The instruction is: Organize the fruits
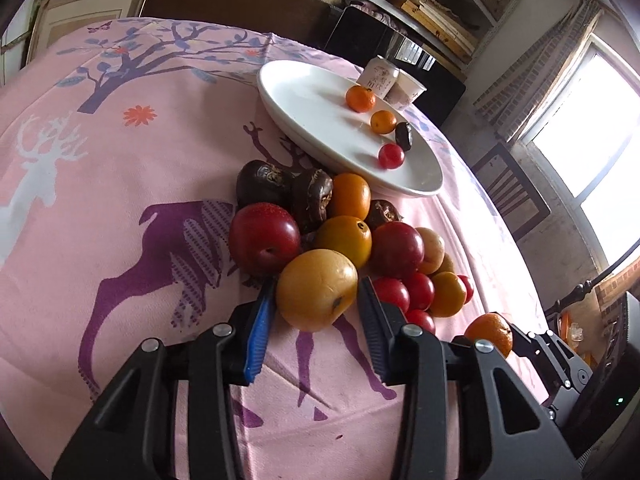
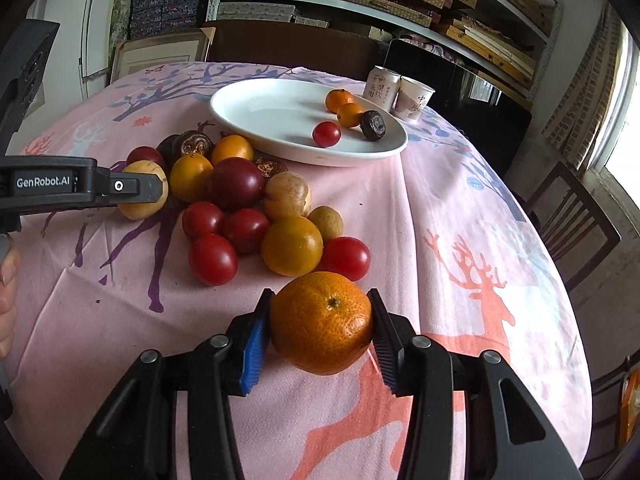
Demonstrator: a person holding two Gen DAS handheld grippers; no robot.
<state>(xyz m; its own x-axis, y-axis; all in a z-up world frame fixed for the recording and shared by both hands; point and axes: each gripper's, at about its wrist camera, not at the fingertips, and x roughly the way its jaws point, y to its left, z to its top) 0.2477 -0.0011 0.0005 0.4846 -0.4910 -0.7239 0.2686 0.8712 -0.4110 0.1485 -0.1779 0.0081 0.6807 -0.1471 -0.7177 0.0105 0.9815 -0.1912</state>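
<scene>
Right wrist view, lower centre of the frame: the right gripper (image 2: pixel 322 324) is closed on a mandarin (image 2: pixel 322 322), both ribbed pads pressed to its sides, the fruit seemingly lifted just clear of the pink tablecloth (image 2: pixel 460 208). Left wrist view, lower centre: the left gripper (image 1: pixel 318 300) has its jaws set either side of a yellow round fruit (image 1: pixel 316 289), the blue pad touching, the dark pad just beside, so a firm hold cannot be told. That fruit sits at the near edge of the loose fruit pile (image 1: pixel 340 232), middle of the frame. A white plate (image 1: pixel 312 92), upper centre, carries four small fruits. The risks, as I judge them: smooth round skin could slip from the pads, lifting the yellow fruit may set its neighbours rolling toward the table edge, and anything dropped onto the shallow plate could roll off or knock the can (image 1: pixel 378 76) and paper cup (image 1: pixel 406 88) just behind it
</scene>
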